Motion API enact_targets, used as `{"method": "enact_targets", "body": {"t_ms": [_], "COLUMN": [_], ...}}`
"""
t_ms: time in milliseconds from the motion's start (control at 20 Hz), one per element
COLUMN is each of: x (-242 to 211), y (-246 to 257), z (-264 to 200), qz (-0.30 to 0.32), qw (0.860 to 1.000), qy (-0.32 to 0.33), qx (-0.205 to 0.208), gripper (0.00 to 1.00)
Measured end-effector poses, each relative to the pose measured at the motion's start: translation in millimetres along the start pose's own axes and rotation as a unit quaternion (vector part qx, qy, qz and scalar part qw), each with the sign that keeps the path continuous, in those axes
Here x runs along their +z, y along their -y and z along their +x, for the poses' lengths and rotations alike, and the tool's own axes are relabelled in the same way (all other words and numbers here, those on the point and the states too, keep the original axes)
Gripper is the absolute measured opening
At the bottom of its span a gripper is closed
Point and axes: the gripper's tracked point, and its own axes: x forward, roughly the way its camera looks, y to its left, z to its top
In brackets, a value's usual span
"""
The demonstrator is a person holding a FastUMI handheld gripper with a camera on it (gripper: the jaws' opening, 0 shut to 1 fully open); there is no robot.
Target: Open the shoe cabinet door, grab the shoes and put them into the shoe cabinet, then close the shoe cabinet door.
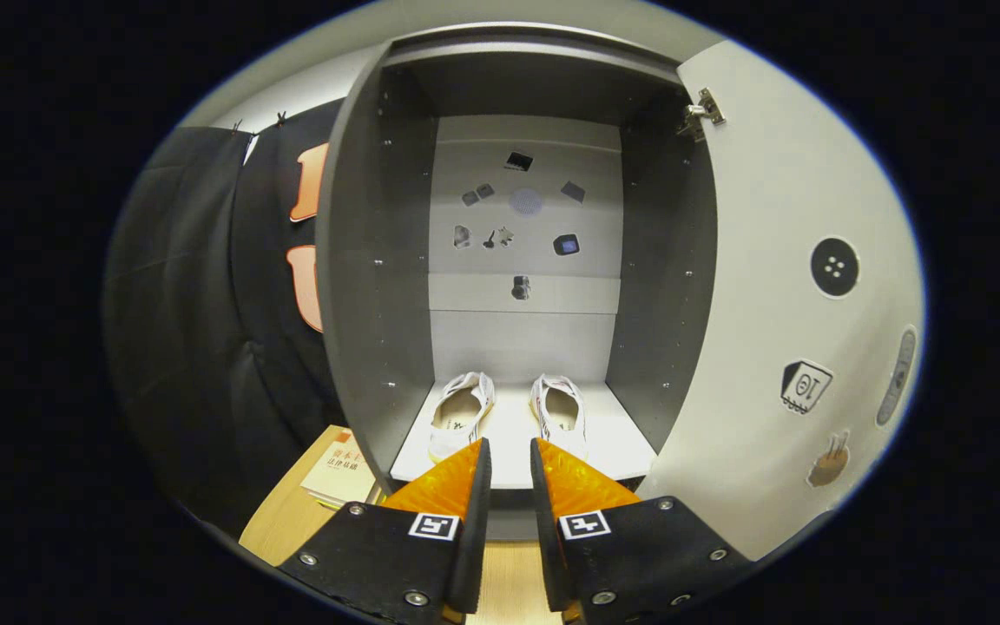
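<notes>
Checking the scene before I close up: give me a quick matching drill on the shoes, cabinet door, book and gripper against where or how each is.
Things:
1. shoes
2. cabinet door
3. book
4. gripper

States:
A. swung open, right of the cabinet
B. on the wooden surface, left of the cabinet
C. side by side on the cabinet's bottom shelf
D. fingers slightly apart, holding nothing

Pairs: 1-C, 2-A, 3-B, 4-D

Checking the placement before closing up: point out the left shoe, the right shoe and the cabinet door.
left shoe (463,413): gripper view, on its open inside, beyond the tool's fingers.
right shoe (559,415): gripper view, on its insole.
cabinet door (778,330): gripper view, on its bare inner face, swung open.
</notes>
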Motion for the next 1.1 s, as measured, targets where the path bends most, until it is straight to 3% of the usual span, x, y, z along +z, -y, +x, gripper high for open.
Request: {"method": "enact_targets", "body": {"t_ms": [500,800,950,1100], "x": [-20,-18,-29,-38], "y": [-13,5,31,80], "z": [-136,-206,-240,-272], "qz": [0.018,0.021,0.028,0.016], "qw": [0.999,0.998,0.997,0.996], "qy": [0.029,0.063,0.061,0.05], "qx": [0.01,-0.01,-0.026,-0.068], "gripper": [0.41,0.58,0.64,0.69]}}
